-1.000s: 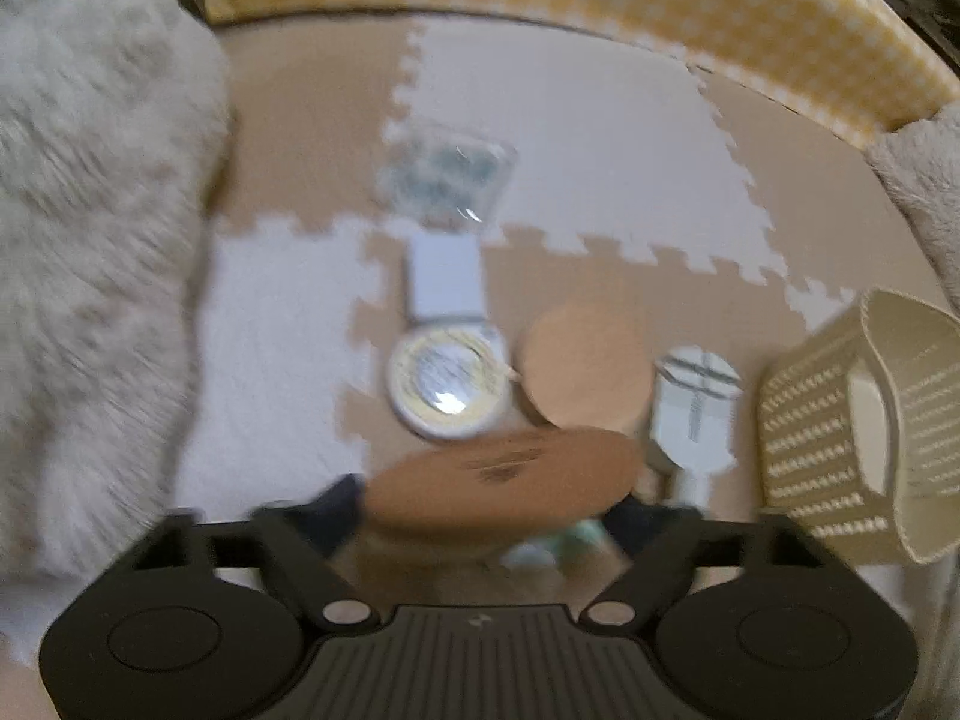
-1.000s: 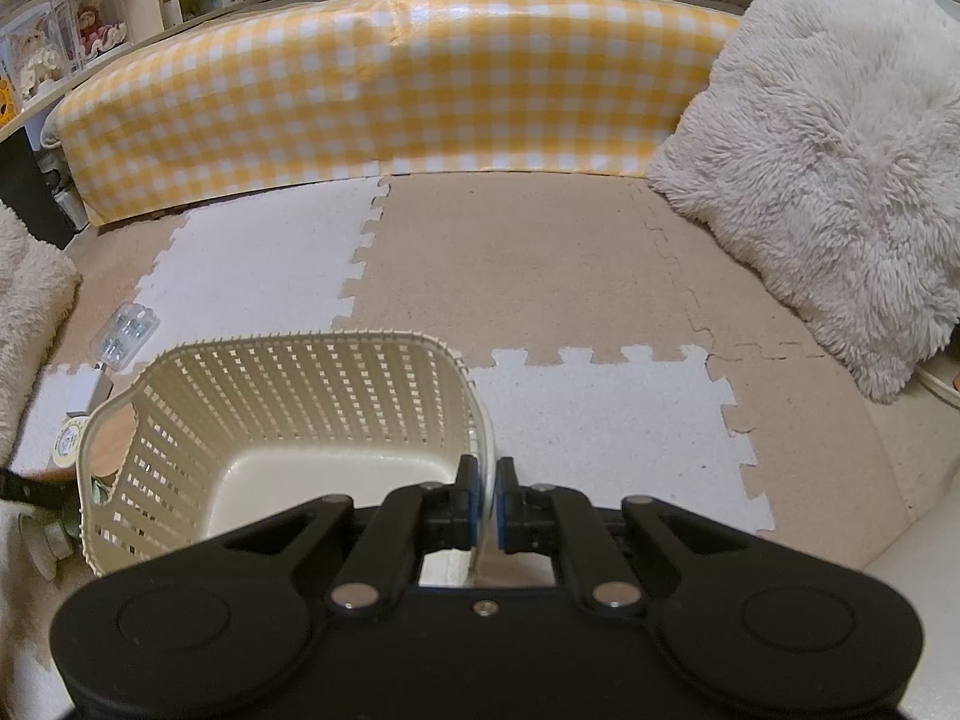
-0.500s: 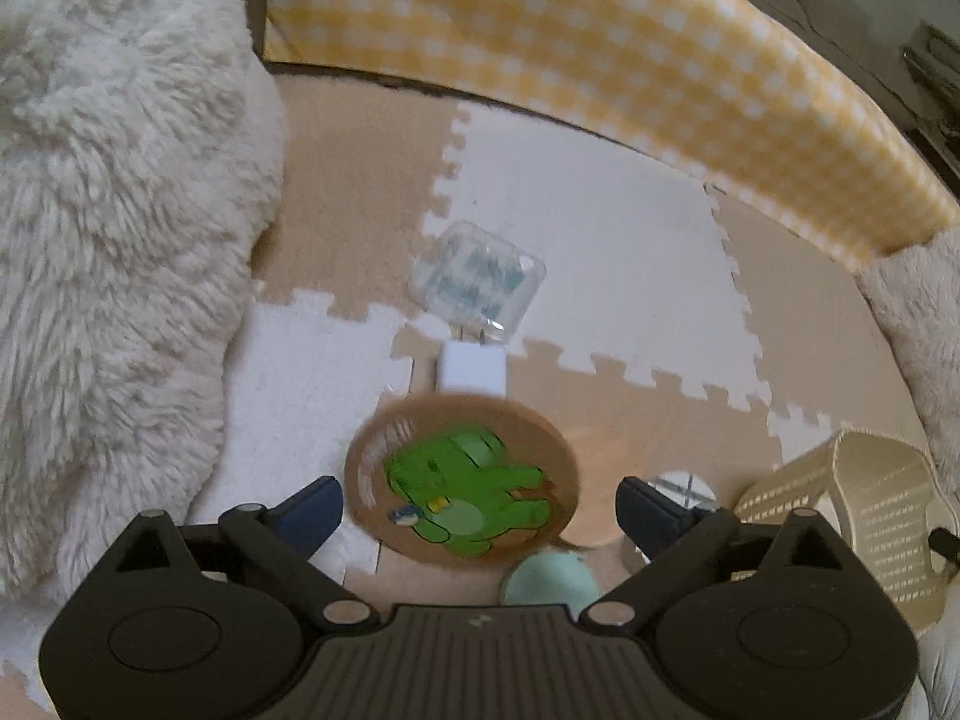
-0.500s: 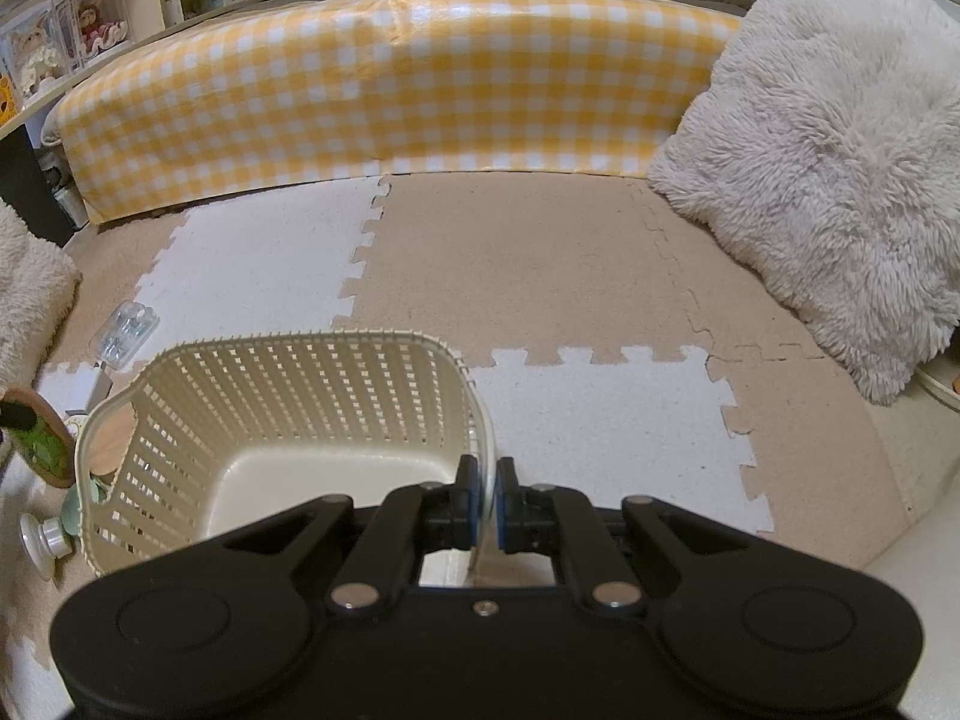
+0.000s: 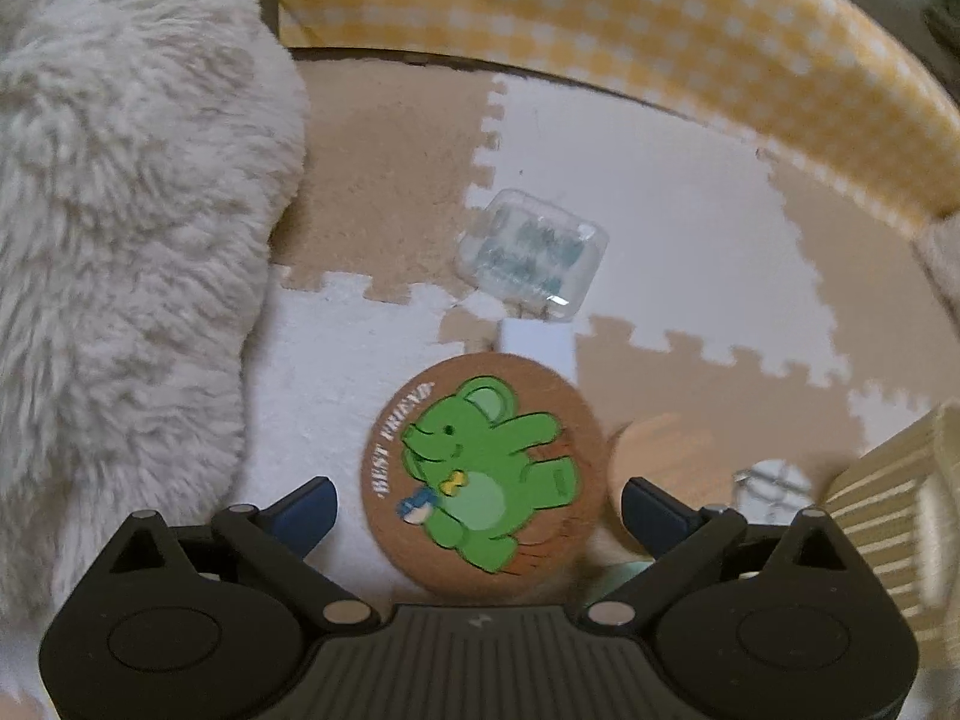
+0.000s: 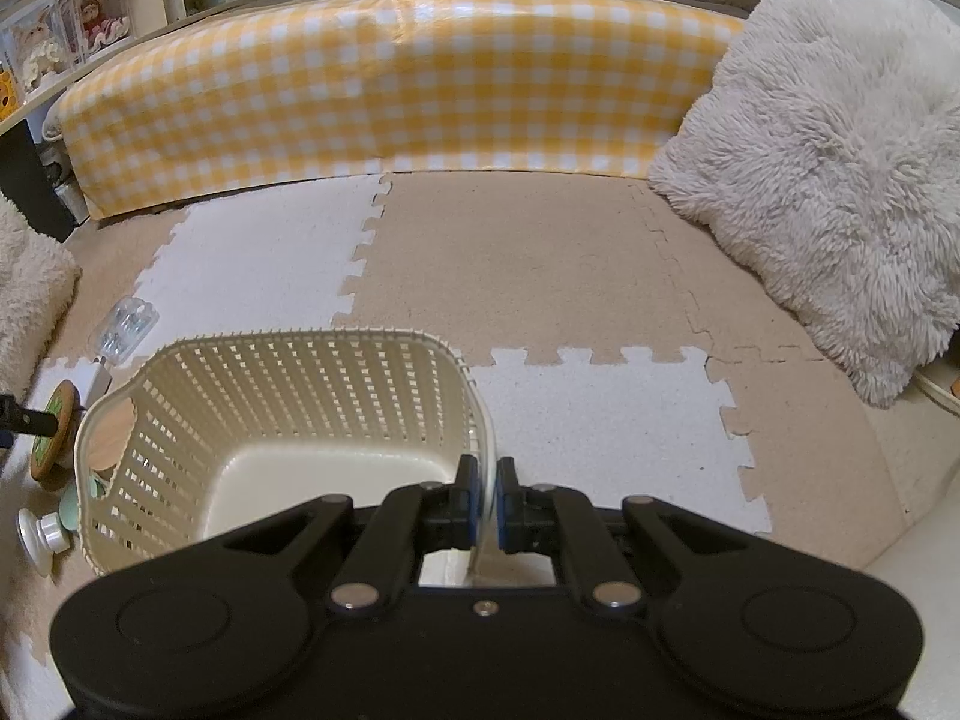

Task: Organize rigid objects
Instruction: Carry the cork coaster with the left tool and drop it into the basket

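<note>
Left gripper (image 5: 478, 507) holds round cork green-bear coaster (image 5: 480, 471) edge-on; may slip. Right gripper (image 6: 486, 489) pinches cream slatted plastic basket (image 6: 288, 414) rim at 6 o'clock; could tip.

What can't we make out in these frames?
Left wrist view: clear case contents, blurred; white block, lower part behind bear coaster; whether left gripper jaws touch the coaster, contact unseen.
Right wrist view: mint object, mostly behind basket; basket's near floor, behind right gripper.

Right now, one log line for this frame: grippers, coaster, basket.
left gripper: jaws wide around bear coaster, grip unclear | right gripper: shut on basket rim | coaster not yet in basket
</note>
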Available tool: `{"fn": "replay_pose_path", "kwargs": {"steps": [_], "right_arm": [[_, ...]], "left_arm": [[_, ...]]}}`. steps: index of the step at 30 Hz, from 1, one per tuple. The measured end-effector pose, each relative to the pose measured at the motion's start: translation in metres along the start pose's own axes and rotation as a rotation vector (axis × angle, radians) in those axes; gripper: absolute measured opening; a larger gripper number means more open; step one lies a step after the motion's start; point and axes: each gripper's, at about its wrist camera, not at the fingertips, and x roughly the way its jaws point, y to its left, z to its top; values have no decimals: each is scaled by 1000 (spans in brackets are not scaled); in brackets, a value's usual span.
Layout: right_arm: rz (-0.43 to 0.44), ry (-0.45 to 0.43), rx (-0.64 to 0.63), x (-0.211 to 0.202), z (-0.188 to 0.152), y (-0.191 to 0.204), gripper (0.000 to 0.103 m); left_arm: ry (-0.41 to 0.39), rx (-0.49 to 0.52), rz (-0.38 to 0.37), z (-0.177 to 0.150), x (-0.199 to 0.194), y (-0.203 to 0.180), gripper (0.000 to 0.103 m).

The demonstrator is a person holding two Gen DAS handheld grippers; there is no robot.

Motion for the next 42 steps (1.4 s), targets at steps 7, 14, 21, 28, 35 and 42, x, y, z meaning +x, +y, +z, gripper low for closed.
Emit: {"fn": "replay_pose_path", "kwargs": {"steps": [7, 14, 21, 28, 35, 42], "right_arm": [[0, 1, -2, 0, 0, 0, 6], [3, 2, -1, 0, 1, 0, 6], [4, 2, 1, 0, 1, 0, 6], [4, 2, 0, 0, 1, 0, 6], [6, 4, 5, 0, 2, 0, 6], [11, 8, 13, 0, 2, -1, 6]], "left_arm": [[17, 11, -49, 0, 18, 15, 101], [41, -1, -43, 2, 15, 15, 97], [-13, -5, -30, 8, -13, 4, 97], [-76, 67, -66, 6, -44, -26, 97], [-142, 149, -168, 2, -80, -73, 97], [-147, 204, -302, -14, -99, -127, 97]]}}
